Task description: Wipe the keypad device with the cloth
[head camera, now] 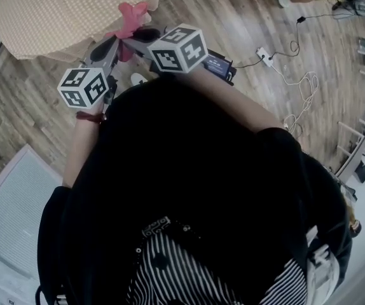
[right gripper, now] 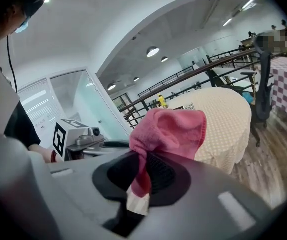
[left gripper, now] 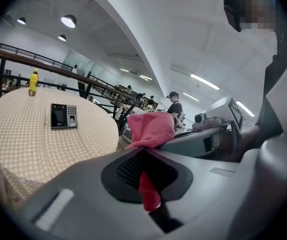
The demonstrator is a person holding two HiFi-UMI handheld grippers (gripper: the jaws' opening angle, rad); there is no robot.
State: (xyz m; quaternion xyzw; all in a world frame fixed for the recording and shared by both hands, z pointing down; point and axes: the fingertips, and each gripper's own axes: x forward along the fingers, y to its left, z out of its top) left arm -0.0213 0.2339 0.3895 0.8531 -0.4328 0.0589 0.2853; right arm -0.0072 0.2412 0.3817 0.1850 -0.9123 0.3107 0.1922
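A round, dotted surface [left gripper: 13,134] in an open hall carries the keypad device [left gripper: 63,116], lying flat and well in from the edge. The left tool [left gripper: 144,153] and right tool [right gripper: 142,160] both clamp the pink cloth [left gripper: 151,129] in the air, short of the surface's edge. The cloth looks soft, light and floppy, so it is probably best gripped bunched.

A large open indoor hall: arched white ceiling [left gripper: 158,24], round lamps [left gripper: 69,20], railings [left gripper: 33,59], cloth-covered table [left gripper: 23,134], wood floor [head camera: 233,18].

Black short-sleeved top [head camera: 189,170] mid-frame, striped black-and-white garment [head camera: 170,275] at bottom, dark red wristband [head camera: 91,116] at left. Grey left gripper [left gripper: 144,151] and right gripper [right gripper: 142,159] carry black-and-white marker cubes [head camera: 178,48].
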